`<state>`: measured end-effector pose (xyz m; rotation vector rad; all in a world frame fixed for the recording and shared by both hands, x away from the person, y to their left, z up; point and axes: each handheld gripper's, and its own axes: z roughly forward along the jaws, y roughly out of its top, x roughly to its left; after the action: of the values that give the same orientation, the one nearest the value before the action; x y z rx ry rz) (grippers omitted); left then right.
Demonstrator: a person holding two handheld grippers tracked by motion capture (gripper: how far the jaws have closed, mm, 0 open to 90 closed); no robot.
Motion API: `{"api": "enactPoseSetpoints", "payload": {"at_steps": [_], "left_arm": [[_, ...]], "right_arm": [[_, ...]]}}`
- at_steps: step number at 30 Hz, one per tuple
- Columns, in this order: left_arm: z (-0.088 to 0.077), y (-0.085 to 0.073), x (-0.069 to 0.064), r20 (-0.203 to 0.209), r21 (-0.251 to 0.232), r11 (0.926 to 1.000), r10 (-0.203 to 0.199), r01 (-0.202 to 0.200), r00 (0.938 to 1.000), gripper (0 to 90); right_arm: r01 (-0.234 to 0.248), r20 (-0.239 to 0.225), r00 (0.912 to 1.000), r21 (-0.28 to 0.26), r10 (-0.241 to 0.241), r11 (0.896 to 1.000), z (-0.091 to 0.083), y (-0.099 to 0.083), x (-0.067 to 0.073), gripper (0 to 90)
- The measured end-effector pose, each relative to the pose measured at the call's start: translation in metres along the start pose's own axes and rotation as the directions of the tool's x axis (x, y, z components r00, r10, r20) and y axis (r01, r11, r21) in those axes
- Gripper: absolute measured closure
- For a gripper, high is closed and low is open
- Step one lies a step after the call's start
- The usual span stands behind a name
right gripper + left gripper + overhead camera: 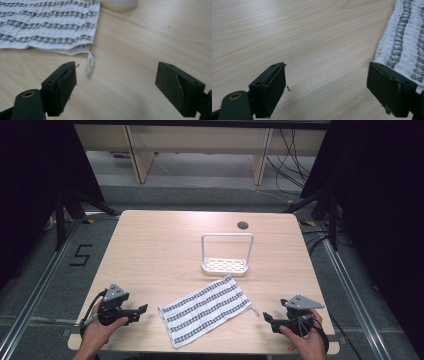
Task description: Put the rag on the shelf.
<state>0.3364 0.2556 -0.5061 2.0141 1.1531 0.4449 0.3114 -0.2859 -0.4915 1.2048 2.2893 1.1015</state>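
Observation:
A white cloth with dark patterned stripes (205, 307) lies flat and slanted near the table's front edge. Behind it stands a white rack (226, 254) with a tall square handle and a perforated base. My left gripper (142, 311) rests low at the front left, open, pointing at the cloth's left end; that cloth edge (404, 42) shows just beyond its right jaw. My right gripper (267, 319) sits at the front right, open, with nothing between its jaws; the cloth's corner (50, 27) and its loose loop of thread (89, 64) lie ahead of its left jaw.
The light wooden table (150, 250) has a round cable hole (243, 225) at the back right. Beyond the table are wooden furniture legs and cables on a grey floor. A floor marking "5" lies to the left.

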Motion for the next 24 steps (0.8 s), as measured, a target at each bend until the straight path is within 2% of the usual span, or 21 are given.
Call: {"api": "enactPoseSetpoints", "payload": {"at_steps": [2,3,4,5,6,8,9,10,11,12,13,17,18,19,20,21,22,24], "left_arm": [[0.0,0.001,0.0,0.005,0.007,0.9999,0.01,-0.01,0.9999,15.3],[0.001,0.001,-0.001,0.003,-0.008,1.0,-0.001,0.001,1.0,15.3],[0.001,0.001,-0.001,-0.001,-0.004,0.9999,0.013,-0.013,0.9999,15.3],[0.001,0.001,-0.002,0.004,-0.007,1.0,-0.001,0.001,1.0,15.3],[0.001,0.002,-0.002,0.009,-0.003,1.0,-0.001,0.001,1.0,15.3],[0.002,0.003,-0.004,0.016,-0.009,1.0,-0.001,0.001,0.9999,15.2],[0.003,0.004,-0.005,0.025,-0.019,0.9998,-0.005,0.006,0.9997,15.2],[0.002,0.006,-0.006,0.032,-0.001,1.0,-0.007,0.007,0.9995,15.0],[0.003,0.007,-0.007,0.047,-0.016,0.9999,0.002,-0.002,0.9989,15.0],[0.004,0.008,-0.009,0.051,-0.025,0.9997,-0.006,0.008,0.9987,14.9],[0.004,0.01,-0.011,0.065,-0.009,0.9999,-0.006,0.007,0.9979,14.9],[0.012,0.019,-0.019,0.117,-0.019,0.9998,-0.005,0.007,0.9931,14.9],[0.014,0.022,-0.022,0.123,-0.028,0.9995,-0.008,0.011,0.9924,14.9],[0.015,0.025,-0.024,0.13,-0.017,0.9998,0.009,-0.007,0.9914,14.9],[0.017,0.027,-0.027,0.138,-0.016,0.9998,0.009,-0.007,0.9904,14.9],[0.019,0.03,-0.029,0.147,-0.01,0.9995,0.029,-0.028,0.9887,15.0],[0.021,0.033,-0.032,0.151,-0.009,0.9993,0.037,-0.036,0.9878,15.4],[0.026,0.04,-0.038,0.161,-0.006,0.9991,0.044,-0.043,0.986,15.5]], "right_arm": [[0.0,0.003,1.0,0.001,0.0,1.0,0.0,0.0,0.0,19.2],[0.0,0.002,1.0,0.001,0.0,1.0,0.0,0.0,0.0,19.2],[0.002,0.002,1.0,0.0,-0.002,1.0,0.0,0.0,0.0,19.4],[0.002,0.001,1.0,-0.003,-0.002,1.0,0.0,0.0,0.001,19.5],[-0.044,0.008,0.999,-0.001,0.044,0.999,0.0,0.0,0.005,19.7],[-0.03,0.006,0.9995,-0.004,0.03,1.0,0.0,0.0,0.006,20.0],[0.0,-0.001,1.0,-0.003,0.0,1.0,0.0,0.001,0.003,20.3],[-0.006,0.026,0.9996,-0.009,0.006,1.0,0.0,0.001,0.005,20.8],[0.001,0.024,0.9997,-0.013,-0.001,1.0,0.0,0.001,0.005,21.3],[0.0,0.015,0.9999,-0.016,0.0,1.0,0.001,0.002,0.006,21.7],[0.004,0.01,0.9999,-0.017,-0.004,1.0,0.001,0.002,0.006,21.7],[-0.011,0.019,0.9998,-0.017,0.012,1.0,0.001,0.005,0.009,22.8],[0.011,0.022,0.9997,-0.026,-0.01,1.0,0.001,0.005,0.009,22.9],[0.017,0.01,0.9998,-0.029,-0.017,0.999,0.002,0.006,0.009,23.2],[-0.013,0.018,0.9998,-0.023,0.013,1.0,0.0,0.007,0.012,23.5],[0.012,0.021,0.9997,-0.033,-0.011,0.999,0.001,0.008,0.011,23.9],[-0.019,0.007,0.9998,-0.035,0.02,0.999,0.002,0.008,0.013,24.4],[0.015,0.015,0.9998,-0.04,-0.014,0.999,0.002,0.01,0.012,25.7]]}}
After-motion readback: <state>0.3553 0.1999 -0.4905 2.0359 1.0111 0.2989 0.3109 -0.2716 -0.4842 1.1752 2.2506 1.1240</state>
